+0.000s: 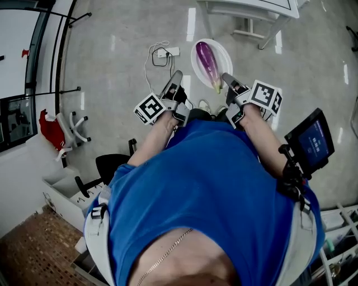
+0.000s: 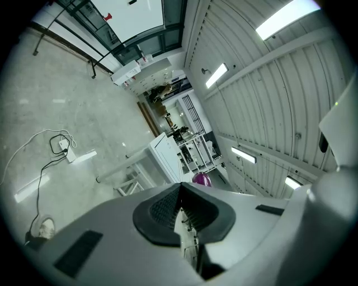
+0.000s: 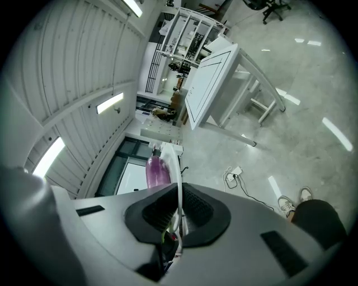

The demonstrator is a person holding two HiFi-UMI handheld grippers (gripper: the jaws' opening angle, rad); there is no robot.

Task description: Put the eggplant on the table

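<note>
Grey floor (image 3: 291, 111), right gripper (image 3: 177, 195) clamping plate (image 3: 178, 167), eggplant (image 3: 156, 170) partly hidden

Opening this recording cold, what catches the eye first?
A purple eggplant lies in a white plate held in the air over the grey floor, top centre of the head view. The right gripper is clamped on the plate's rim, with the left gripper shut close beside it. A white table stands beyond.

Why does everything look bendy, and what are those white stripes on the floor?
Head view: wide lens curves the room; lamp glare streaks the floor. Left gripper view: dark round corners, bright ceiling lights. Right gripper view: same bend, floor glare.
</note>
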